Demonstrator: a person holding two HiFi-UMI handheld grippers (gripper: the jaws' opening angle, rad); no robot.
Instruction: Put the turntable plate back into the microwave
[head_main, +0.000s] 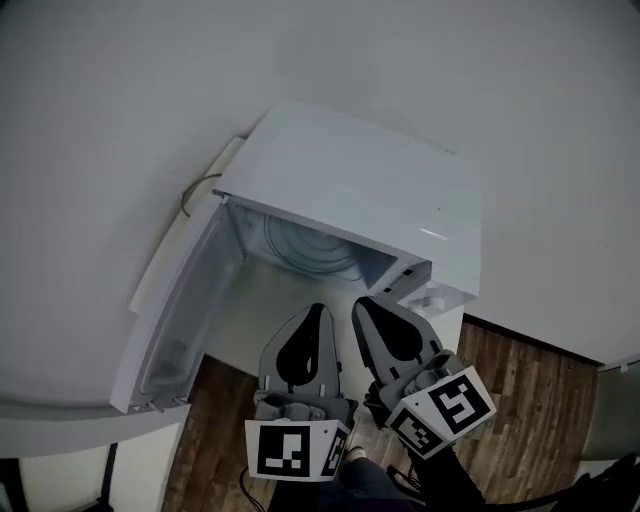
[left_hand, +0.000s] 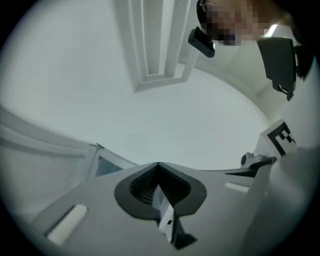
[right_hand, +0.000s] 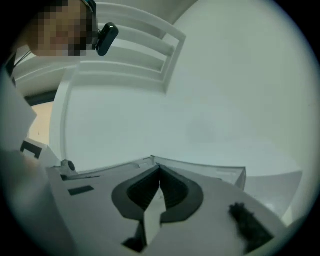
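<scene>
In the head view a white microwave (head_main: 370, 190) stands with its door (head_main: 175, 310) swung wide to the left. The clear glass turntable plate (head_main: 310, 250) lies inside the cavity, partly hidden under the top panel. My left gripper (head_main: 316, 308) and right gripper (head_main: 362, 302) hang side by side just in front of the opening, tips pointing at it. Both are shut with nothing between the jaws. The left gripper view shows its jaws (left_hand: 158, 164) meeting on nothing, and the right gripper view shows the same of its jaws (right_hand: 159, 167).
Dark wooden floor (head_main: 520, 390) lies below and to the right. A white wall (head_main: 120, 100) surrounds the microwave, and a thin cable (head_main: 195, 190) loops behind its left rear corner. A white ledge (head_main: 60, 420) sits at the lower left.
</scene>
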